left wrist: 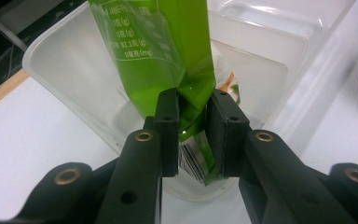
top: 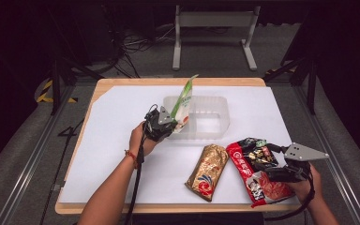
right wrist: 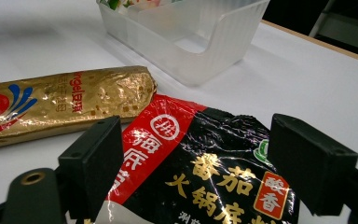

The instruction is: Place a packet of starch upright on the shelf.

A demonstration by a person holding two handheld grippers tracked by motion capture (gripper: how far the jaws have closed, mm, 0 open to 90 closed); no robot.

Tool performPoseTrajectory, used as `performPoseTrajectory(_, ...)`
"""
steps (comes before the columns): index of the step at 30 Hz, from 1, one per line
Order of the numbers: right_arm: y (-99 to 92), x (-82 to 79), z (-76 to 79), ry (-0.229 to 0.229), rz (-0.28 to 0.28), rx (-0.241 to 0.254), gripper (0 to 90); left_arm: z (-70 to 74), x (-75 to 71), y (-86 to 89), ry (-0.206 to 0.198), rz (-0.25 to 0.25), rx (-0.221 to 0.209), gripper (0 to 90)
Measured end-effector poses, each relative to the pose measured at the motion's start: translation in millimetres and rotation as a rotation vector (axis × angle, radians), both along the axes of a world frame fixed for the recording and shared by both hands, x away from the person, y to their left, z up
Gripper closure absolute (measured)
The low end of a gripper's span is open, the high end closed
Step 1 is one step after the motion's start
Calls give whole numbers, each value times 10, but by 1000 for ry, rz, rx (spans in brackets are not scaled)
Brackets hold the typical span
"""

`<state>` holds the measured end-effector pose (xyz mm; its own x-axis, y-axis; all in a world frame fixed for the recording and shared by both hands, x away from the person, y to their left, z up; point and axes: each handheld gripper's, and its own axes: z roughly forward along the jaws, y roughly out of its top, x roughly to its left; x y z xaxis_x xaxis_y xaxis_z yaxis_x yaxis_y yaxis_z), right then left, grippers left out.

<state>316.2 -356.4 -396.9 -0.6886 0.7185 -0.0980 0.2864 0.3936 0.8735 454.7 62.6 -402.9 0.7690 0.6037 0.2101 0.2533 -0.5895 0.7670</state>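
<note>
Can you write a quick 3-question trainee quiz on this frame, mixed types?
1. True or false: the left gripper is shut on the green packet.
2. What is the packet held over? A) gold packet B) clear plastic tub C) bare table
3. What lies between the open jaws of the right gripper?

Key:
1. True.
2. B, the clear plastic tub.
3. The red and black packet, flat on the table, beside the gold packet.
</note>
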Motion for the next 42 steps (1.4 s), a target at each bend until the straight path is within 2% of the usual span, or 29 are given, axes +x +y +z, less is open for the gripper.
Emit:
performPoseTrajectory(2,-6,3,-1,0,-1,2,189,4,-12,-17,-7,2,28,754)
performPoseTrajectory(3,-4,6,-3,3,-1,2,188,4,-12,-17,-7,2,28,754)
performPoseTrajectory(4,0,6,-2,5,-2,-1,187,2,-25,-27,0,-2,56,755)
performPoseTrajectory(6,4,3,-2,4,1,-2,187,0,-31,-12,7,-6,53,757)
performPoseTrajectory(9,-3,-7,-2,2,1,-4,186,-2,-82,70,16,-25,11,758)
performPoseTrajectory(11,-15,-3,-4,5,-6,2,186,2,-105,84,16,-28,5,732)
performPoseTrajectory(14,-19,-1,-2,4,-7,1,186,22,-180,150,20,-40,-35,689)
performPoseTrajectory(15,-19,-1,-2,4,-7,1,186,22,-180,150,20,-40,-35,675)
performPoseTrajectory(16,-15,-7,0,0,-5,-2,186,31,-217,207,49,-67,-91,647)
performPoseTrajectory(18,-15,-12,2,-2,-5,-7,186,52,-260,234,72,-85,-134,582)
performPoseTrajectory(20,-22,-9,0,-2,-8,-8,186,71,-306,232,79,-85,-136,474)
performPoseTrajectory(21,-23,-9,-1,-1,-10,-12,186,74,-339,233,104,-94,-147,431)
performPoseTrajectory(23,-23,-15,-1,-6,-13,-21,186,64,-391,242,122,-105,-150,367)
performPoseTrajectory(26,-26,-22,0,-6,-15,-26,186,42,-465,257,134,-120,-151,337)
performPoseTrajectory(28,-25,-28,-1,-8,-14,-29,186,2,-572,280,164,-147,-153,315)
performPoseTrajectory(29,-25,-35,-1,-8,-16,-32,185,2,-572,280,164,-147,-153,303)
performPoseTrajectory(30,-27,-40,-1,-10,-17,-35,185,-44,-660,299,178,-161,-146,301)
performPoseTrajectory(33,-32,-47,-2,-8,-21,-36,185,-86,-728,310,190,-165,-140,294)
performPoseTrajectory(34,-35,-47,-2,-10,-21,-37,185,-121,-776,316,210,-176,-144,292)
performPoseTrajectory(37,-43,-53,-2,-13,-25,-44,185,-186,-881,309,235,-187,-139,277)
performPoseTrajectory(39,-47,-58,-3,-13,-26,-43,185,-205,-947,296,232,-195,-127,270)
performPoseTrajectory(41,-49,-61,-4,-12,-27,-44,185,-212,-976,289,240,-207,-137,278)
performPoseTrajectory(42,-51,-65,-6,-13,-29,-45,185,-230,-1021,264,258,-228,-153,278)
